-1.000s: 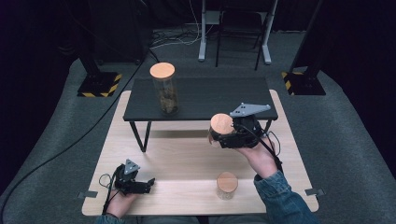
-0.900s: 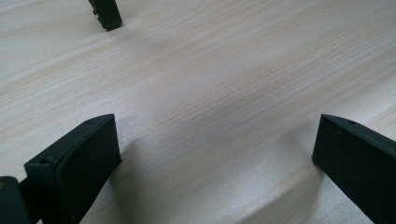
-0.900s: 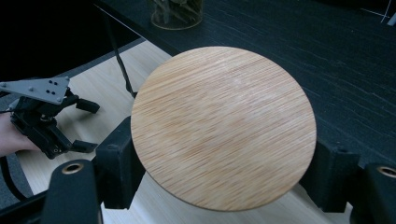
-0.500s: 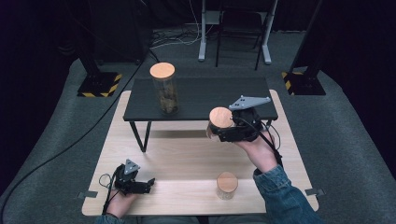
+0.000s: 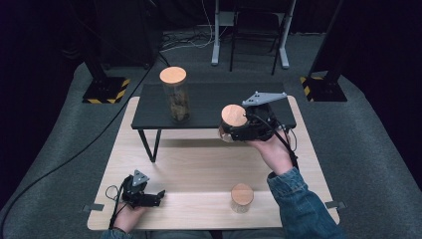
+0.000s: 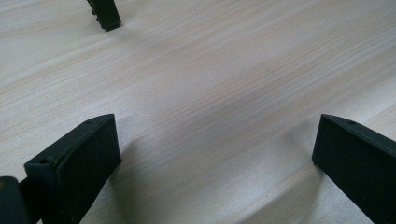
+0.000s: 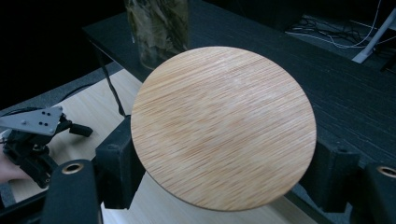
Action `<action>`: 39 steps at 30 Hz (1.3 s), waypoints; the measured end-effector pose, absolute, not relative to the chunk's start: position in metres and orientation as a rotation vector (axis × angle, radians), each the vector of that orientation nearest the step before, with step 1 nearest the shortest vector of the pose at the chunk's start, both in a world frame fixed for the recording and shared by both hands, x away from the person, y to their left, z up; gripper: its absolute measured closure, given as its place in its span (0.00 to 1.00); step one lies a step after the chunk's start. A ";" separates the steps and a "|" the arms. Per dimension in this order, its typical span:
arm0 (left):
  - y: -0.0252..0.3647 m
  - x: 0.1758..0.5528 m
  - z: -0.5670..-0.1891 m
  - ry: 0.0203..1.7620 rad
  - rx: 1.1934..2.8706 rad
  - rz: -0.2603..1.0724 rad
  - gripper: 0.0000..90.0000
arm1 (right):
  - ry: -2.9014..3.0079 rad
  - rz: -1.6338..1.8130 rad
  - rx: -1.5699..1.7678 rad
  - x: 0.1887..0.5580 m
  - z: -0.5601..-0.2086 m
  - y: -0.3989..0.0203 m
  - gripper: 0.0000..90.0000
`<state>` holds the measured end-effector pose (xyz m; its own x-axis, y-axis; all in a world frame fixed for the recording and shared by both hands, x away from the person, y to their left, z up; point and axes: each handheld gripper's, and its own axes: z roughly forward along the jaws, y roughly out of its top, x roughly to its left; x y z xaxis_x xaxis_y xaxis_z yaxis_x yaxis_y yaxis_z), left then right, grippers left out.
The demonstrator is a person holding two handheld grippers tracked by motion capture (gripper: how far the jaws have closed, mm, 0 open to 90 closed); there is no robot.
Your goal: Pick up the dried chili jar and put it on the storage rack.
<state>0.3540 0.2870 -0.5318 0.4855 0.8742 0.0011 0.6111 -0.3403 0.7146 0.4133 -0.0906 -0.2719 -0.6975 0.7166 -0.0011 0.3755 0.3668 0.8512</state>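
Observation:
My right gripper (image 5: 232, 127) is shut on a short glass jar with a round wooden lid (image 5: 234, 115), holding it in the air at the front edge of the low black shelf (image 5: 214, 99). In the right gripper view the lid (image 7: 224, 126) sits between the two black jaws of the right gripper (image 7: 224, 170). A tall jar (image 5: 175, 97) with a wooden lid and dried leaves inside stands on the shelf's left part. My left gripper (image 5: 158, 196) rests open on the wooden table (image 5: 199, 164) at the near left, nothing between its fingers (image 6: 74, 163).
A second short jar with a wooden lid (image 5: 242, 197) stands on the table near its front edge, below my right forearm. The shelf's black legs (image 5: 149, 144) stand on the table; one foot (image 6: 105, 14) lies ahead of the left gripper. Dark floor surrounds the table.
My right gripper has risen with the jar and moved slightly toward the black shelf. The left gripper has stayed where it was.

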 end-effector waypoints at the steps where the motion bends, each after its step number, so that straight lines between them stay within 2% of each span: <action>1: 0.287 0.354 -0.532 1.220 2.074 0.514 0.01 | 2.260 1.260 0.954 0.415 -0.271 -0.090 0.28; 39: 0.287 0.354 -0.532 1.216 2.076 0.513 0.01 | 2.200 1.196 1.026 0.480 -0.274 -0.071 0.28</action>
